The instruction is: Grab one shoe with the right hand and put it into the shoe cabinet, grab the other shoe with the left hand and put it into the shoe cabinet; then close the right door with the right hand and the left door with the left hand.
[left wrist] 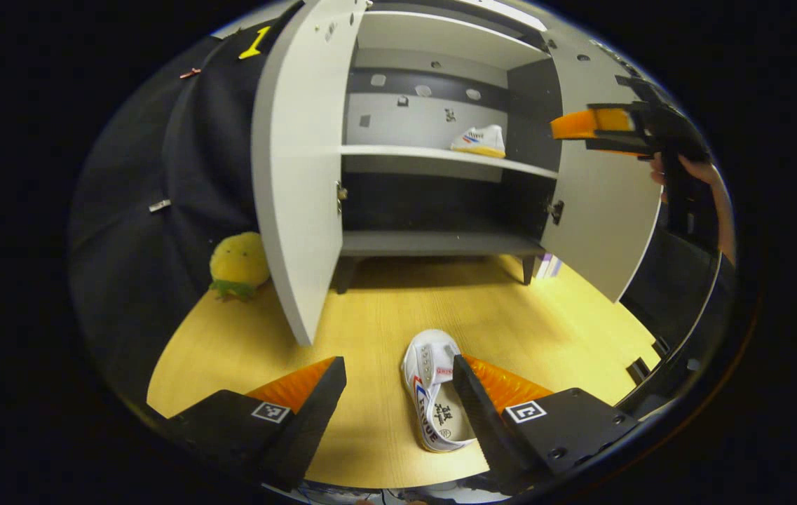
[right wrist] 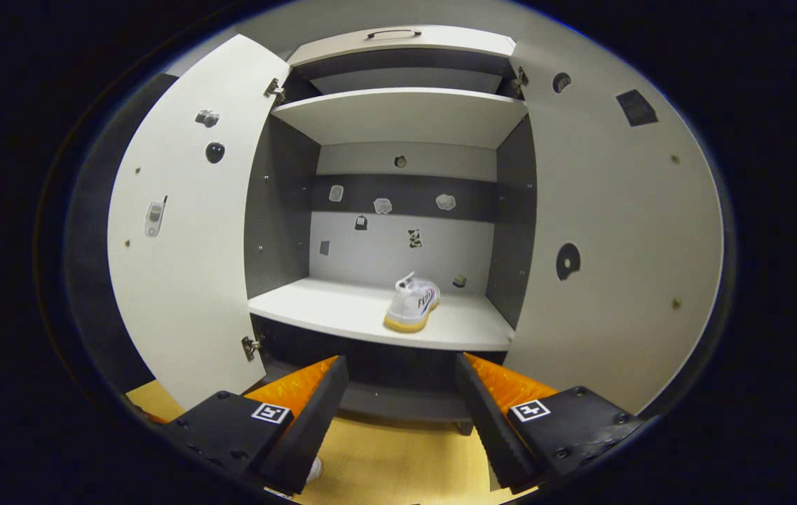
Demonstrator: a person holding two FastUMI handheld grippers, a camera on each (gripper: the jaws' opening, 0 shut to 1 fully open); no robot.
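In the left gripper view, you are holding your left gripper (left wrist: pixel 398 393) low over the wooden floor (left wrist: pixel 384 308) with its fingers spread wide apart and gripping nothing. The second shoe (left wrist: pixel 434 390) is lying on the floor between those fingers, close against the inner edge of the right one, its opening facing up and its toe pointing away toward the shoe cabinet (left wrist: pixel 440 140). The cabinet is standing farther off with both doors swung open: the left door (left wrist: pixel 296 175) is reaching toward you and the right door (left wrist: pixel 598 203) is angling out on the right. On the middle shelf (left wrist: pixel 412 153), toward its right end, the first shoe (left wrist: pixel 480 140) is sitting upright. A yellow plush toy (left wrist: pixel 239 265) is resting on the floor to the left of the left door. At the right edge, your other hand (left wrist: pixel 692 172) is holding up the right gripper (left wrist: pixel 591 125); you cannot tell from here how its fingers are standing. In the right gripper view, your right gripper (right wrist: pixel 402 393) is facing straight into the open cabinet (right wrist: pixel 405 112) with its fingers parted and empty. The first shoe (right wrist: pixel 413 303) is sitting on the shelf (right wrist: pixel 328 308) right of centre, near the back wall, well apart from the fingers.
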